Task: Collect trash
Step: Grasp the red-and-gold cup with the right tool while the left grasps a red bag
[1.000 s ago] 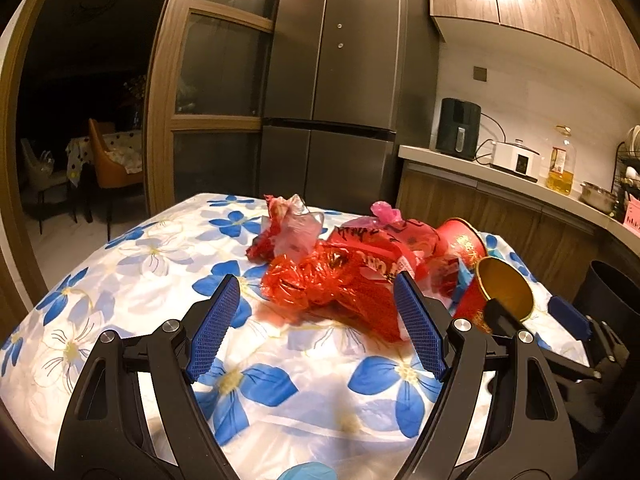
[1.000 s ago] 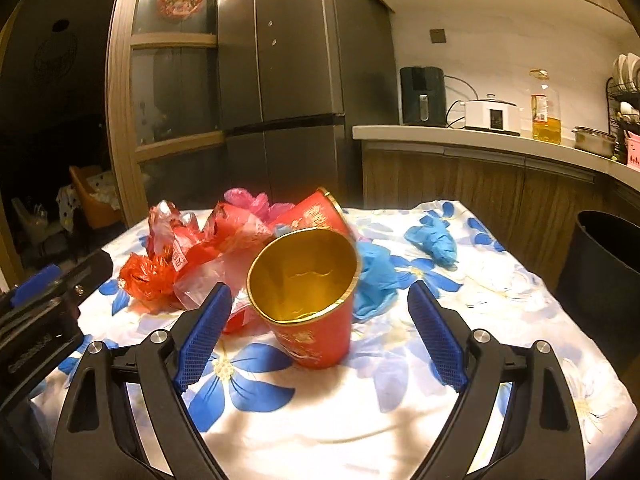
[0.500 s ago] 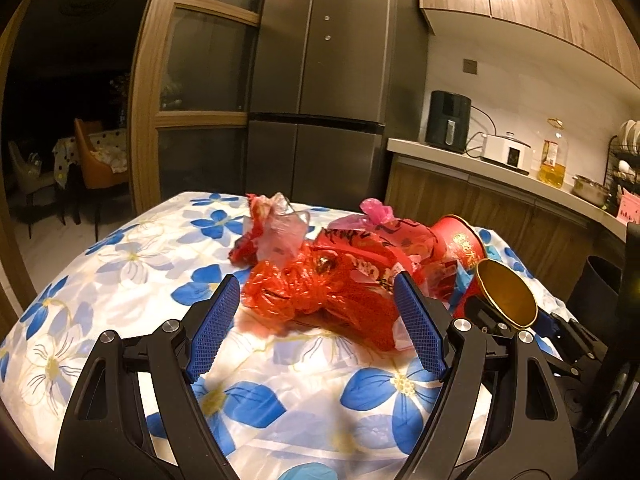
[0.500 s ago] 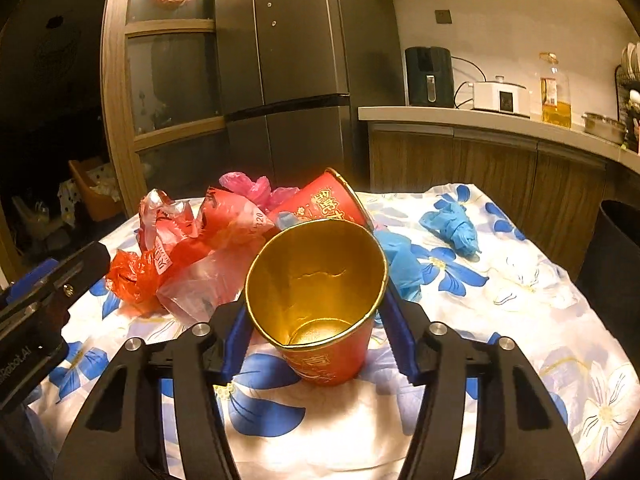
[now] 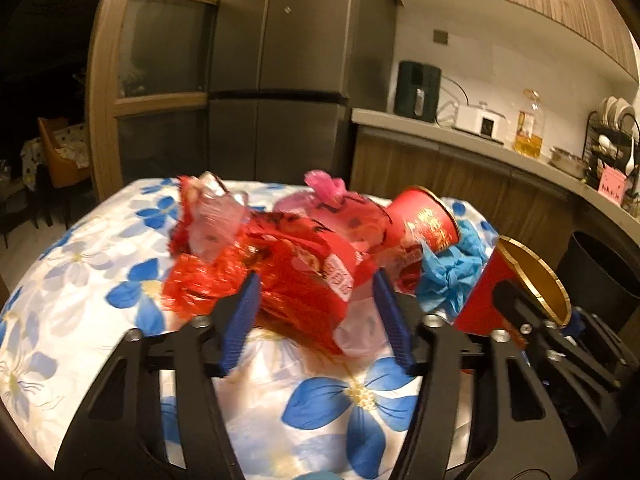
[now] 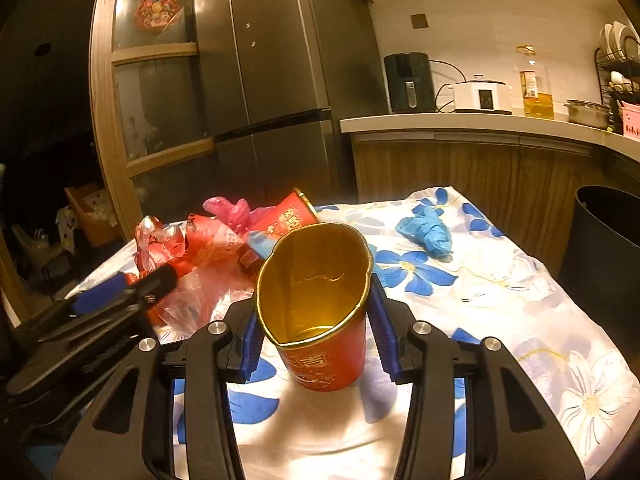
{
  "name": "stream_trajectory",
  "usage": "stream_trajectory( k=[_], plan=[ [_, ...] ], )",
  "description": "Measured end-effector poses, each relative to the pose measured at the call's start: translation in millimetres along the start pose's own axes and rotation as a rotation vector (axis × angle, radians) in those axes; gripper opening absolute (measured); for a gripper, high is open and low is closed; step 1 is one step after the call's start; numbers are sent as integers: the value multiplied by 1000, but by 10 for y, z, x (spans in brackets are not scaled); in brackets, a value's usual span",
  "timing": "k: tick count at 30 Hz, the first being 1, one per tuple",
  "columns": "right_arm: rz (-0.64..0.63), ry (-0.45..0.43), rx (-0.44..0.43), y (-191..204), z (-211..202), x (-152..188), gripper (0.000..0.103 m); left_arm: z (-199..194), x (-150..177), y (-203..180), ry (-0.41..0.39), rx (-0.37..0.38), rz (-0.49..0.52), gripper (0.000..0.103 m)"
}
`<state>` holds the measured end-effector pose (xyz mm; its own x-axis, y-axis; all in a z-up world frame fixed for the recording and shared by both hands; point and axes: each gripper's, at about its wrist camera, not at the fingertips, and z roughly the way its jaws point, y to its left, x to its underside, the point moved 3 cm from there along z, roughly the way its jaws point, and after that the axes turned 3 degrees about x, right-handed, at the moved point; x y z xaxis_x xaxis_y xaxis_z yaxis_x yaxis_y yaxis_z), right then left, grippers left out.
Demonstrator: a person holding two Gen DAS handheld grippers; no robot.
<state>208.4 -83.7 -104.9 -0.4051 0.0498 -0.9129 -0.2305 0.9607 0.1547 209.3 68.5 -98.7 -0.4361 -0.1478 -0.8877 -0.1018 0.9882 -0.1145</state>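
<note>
Red crinkled plastic wrappers, left wrist view: heaped mid-table on the floral tablecloth, long axis running across the picture. Left gripper nearest; wrappers lie straight ahead and between its blue pads. Jaws about half spread and closing; the near edge of the heap sits inside the gap, though blur hides whether the pads press on it yet. A second red cup lies tipped behind, blue gloves beside it.

Right wrist view: red paper cup, gold-lined, upright, mouth toward the camera. Right gripper pinches it across its sides; jaws closing further, the rim squeezed out of round, a likely risk of crushing. Black bin stands off the table's right edge, likely destination. Another blue glove lies apart, farther right.
</note>
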Motion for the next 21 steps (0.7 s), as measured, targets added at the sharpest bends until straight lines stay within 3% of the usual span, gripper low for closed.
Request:
stream_trajectory(
  k=[4, 6, 10, 21],
  plan=[
    [7, -9, 3, -68, -74, -18, 47, 30, 22, -40, 14, 20, 17, 16],
    [8, -15, 2, -91, -109, -32, 47, 23, 23, -76, 12, 26, 22, 9],
    [8, -29, 3, -135, -181, -53, 47, -72, 37, -143, -10, 22, 33, 4],
    [25, -61, 26, -374, -442, -106, 47, -660, -15, -424, -153, -3, 78, 2]
  ],
)
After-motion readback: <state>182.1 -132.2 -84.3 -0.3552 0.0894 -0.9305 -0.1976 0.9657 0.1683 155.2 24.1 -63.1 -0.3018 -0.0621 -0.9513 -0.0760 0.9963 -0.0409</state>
